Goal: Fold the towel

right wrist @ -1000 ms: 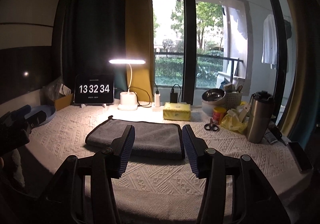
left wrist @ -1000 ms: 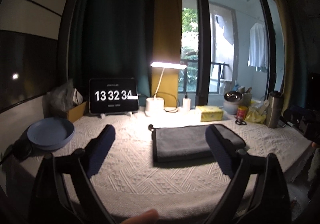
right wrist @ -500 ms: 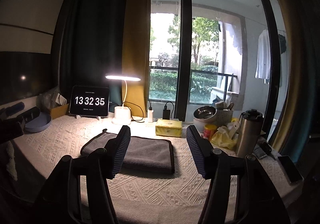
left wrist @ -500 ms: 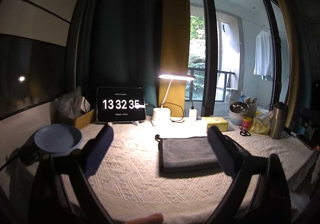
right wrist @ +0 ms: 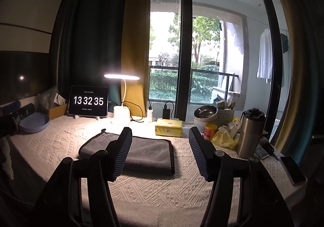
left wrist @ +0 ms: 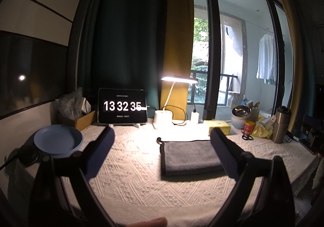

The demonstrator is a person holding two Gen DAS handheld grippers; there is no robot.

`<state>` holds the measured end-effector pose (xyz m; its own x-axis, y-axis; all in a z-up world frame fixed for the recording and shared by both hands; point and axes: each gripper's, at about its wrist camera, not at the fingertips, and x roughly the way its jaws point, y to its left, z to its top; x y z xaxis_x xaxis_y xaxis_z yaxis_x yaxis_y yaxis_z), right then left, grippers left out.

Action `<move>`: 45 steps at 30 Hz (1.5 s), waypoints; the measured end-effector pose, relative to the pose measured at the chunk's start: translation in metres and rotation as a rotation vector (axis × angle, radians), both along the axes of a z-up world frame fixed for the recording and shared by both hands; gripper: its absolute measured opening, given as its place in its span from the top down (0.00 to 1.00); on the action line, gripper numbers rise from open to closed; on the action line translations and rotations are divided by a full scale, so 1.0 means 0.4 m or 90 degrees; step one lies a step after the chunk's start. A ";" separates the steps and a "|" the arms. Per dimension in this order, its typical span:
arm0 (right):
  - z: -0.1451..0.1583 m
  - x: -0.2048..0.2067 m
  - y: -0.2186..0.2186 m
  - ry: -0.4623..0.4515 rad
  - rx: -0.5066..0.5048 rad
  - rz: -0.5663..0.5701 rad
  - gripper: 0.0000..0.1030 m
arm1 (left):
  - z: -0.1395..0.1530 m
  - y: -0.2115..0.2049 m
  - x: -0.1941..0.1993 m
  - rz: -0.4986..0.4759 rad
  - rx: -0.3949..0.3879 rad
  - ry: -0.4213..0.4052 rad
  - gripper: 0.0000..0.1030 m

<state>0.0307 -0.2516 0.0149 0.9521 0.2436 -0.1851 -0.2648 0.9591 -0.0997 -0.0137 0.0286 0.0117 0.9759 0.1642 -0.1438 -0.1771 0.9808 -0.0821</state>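
On the desk [right wrist: 60, 146], over its white textured cover, a grey towel [right wrist: 149, 154] lies folded flat near the middle. Both tools hang above the near edge, the left tool [left wrist: 162, 150] spread wide and the right tool [right wrist: 160, 154] released too, neither touching the cloth. Behind the towel stand a lit desk lamp [right wrist: 121, 113], a tablet clock [right wrist: 88, 101] and a yellow tissue pack [right wrist: 169, 127]. To the right crowd a steel tumbler [right wrist: 250, 133], a red tin [right wrist: 210, 131], a yellow bag [right wrist: 224, 139] and a phone [right wrist: 292, 169]. A blue plate [left wrist: 57, 142] sits far left, well apart from the towel.
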 end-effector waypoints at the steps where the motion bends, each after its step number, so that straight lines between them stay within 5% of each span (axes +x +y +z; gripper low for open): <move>1: -0.001 0.000 0.000 0.001 -0.001 -0.001 0.40 | 0.000 -0.001 0.001 -0.001 0.001 0.001 0.07; 45: -0.056 0.020 -0.006 0.039 -0.004 -0.006 0.40 | -0.014 0.001 0.010 -0.002 -0.003 0.013 0.07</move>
<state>0.0389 -0.2542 -0.0074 0.9413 0.2325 -0.2447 -0.2609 0.9612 -0.0901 -0.0098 0.0289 0.0060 0.9733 0.1603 -0.1643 -0.1757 0.9809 -0.0835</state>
